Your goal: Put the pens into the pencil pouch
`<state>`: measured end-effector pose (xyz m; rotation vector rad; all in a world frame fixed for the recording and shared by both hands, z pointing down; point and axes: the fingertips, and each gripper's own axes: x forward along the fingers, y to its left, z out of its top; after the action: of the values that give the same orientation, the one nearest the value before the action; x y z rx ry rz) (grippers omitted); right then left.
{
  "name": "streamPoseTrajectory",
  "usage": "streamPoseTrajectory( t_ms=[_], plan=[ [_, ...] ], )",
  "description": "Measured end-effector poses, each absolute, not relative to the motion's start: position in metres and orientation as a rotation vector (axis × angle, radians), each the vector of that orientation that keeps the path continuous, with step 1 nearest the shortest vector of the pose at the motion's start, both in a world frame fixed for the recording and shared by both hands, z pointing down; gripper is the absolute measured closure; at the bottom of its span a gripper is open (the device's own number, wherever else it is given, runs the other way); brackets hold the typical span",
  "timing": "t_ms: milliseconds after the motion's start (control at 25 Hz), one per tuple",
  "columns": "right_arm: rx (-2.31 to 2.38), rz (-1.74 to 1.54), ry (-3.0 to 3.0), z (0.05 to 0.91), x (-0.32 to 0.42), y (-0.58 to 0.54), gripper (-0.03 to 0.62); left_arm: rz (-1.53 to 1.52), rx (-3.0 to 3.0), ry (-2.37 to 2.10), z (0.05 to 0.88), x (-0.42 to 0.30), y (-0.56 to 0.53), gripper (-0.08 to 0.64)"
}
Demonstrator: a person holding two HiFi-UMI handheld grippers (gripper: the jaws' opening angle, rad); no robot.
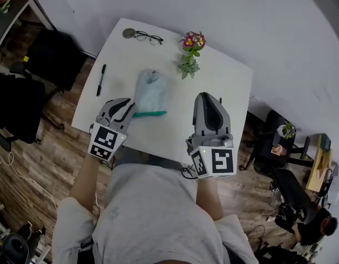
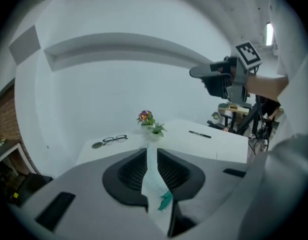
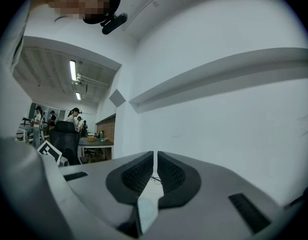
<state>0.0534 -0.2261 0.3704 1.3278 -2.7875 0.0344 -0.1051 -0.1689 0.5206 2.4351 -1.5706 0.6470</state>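
The left claw (image 1: pixel 125 104) and right claw (image 1: pixel 208 97) are both clenched, empty; the left should open at the pouch (image 1: pixel 151 89) and pinch one teal lip

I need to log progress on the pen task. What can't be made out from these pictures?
- Inside of the pencil pouch: head view, its own fabric hides any pens.
- That pouch's zip end: head view, the left gripper covers that corner; its own view shows only a pinched strip.
- The round object beside the glasses: head view, too small to identify.
- Whether the pen is capped: head view, too small.
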Motion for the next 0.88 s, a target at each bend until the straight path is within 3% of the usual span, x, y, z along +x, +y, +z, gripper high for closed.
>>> streamPoseTrajectory(
  t_ms=[120, 880],
  plan=[
    [1.386, 0.039, -2.735, 0.375, 0.053, -0.222, 0.549, 0.736, 2.441, -1.410, 0.554, -0.106, -0.161, 0.434],
    [1.641, 0.077, -2.469, 0.402, 0.057, -0.212, 0.549, 1.033, 2.427, -0.866, 0.667, -0.102, -0.140, 0.390]
  ],
)
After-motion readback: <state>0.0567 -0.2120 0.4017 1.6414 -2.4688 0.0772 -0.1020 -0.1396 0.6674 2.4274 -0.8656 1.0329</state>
